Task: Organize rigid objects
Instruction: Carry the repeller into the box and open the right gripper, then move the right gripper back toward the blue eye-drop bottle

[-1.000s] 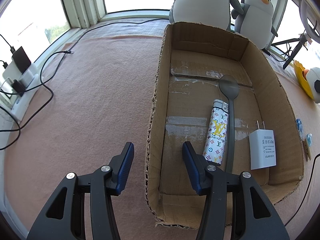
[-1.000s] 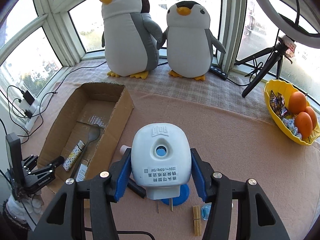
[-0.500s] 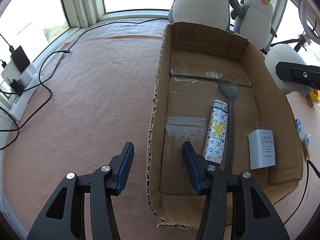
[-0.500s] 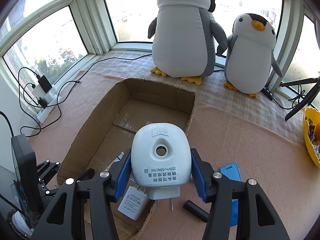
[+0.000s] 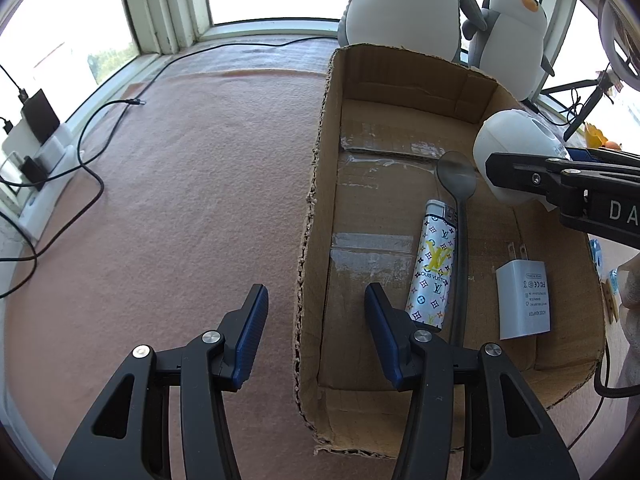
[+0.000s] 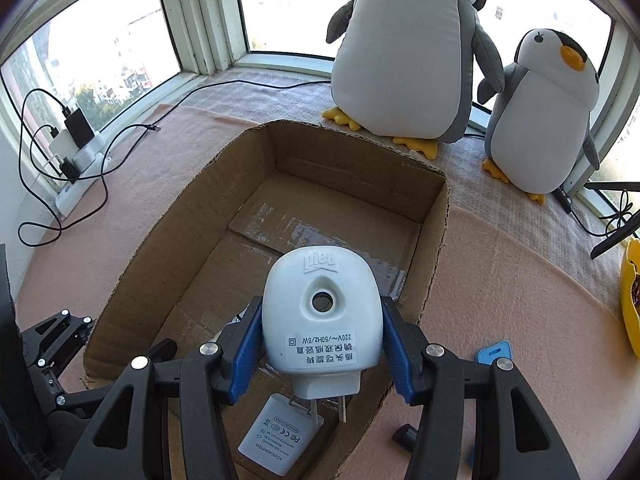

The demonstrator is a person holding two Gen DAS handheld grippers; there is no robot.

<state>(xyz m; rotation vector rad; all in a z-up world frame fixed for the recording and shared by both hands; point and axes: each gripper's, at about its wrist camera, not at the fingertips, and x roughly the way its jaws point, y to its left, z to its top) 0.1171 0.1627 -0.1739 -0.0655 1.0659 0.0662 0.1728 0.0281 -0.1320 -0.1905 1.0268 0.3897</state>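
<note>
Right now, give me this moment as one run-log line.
left gripper: empty, jaws astride box wall | right gripper: shut on white plug-in device, over cardboard box | in box: lighter, spoon, adapter

We see bright daylight through white-framed bay windows (image 6: 200, 20) at twelve o'clock, above a pink felt-covered surface (image 5: 180, 200) with two plush penguins (image 6: 404, 52) at one o'clock.

Both wrist views angle down, sharing the cardboard box (image 5: 320, 184).

White plug-in device (image 6: 320, 316) prongs-down above box (image 6: 434, 240) near end; lighter (image 5: 432, 268), spoon (image 5: 458, 216), adapter (image 5: 522, 300) flat on box floor.
</note>
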